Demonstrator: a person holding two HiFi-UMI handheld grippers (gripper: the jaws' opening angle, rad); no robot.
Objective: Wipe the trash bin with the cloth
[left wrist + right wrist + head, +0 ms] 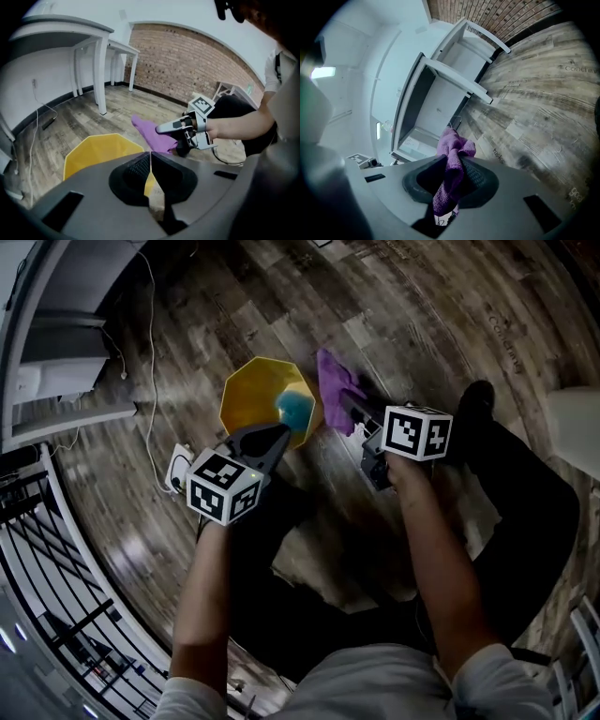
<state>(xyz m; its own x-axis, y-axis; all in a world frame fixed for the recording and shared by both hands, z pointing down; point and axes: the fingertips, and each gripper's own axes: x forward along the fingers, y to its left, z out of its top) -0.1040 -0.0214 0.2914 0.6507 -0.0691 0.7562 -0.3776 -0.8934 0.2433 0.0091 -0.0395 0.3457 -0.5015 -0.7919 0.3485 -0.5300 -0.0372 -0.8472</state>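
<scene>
L gripper [278, 432]: jaws pressed together, nothing btwn them, tilted down and fwd. R gripper [349, 407]: clamped on purple cloth [336, 385], closer to level. L forearm [202, 592] and R forearm [433, 563] bare, stretched ahead, side by side.

Yellow bin [262, 395], teal-blue patch [295, 410] inside. Purple cloth [336, 382]. Grey-brown floor [422, 315], wood-grain planks. Red-brown brick wall [187, 65]; white desks [96, 47]. Grey left gripper [281, 433] and right gripper [349, 407], black pads, black-and-white square markers on white cubes. Black trousers [525, 521], pale sleeves [506, 690].
</scene>
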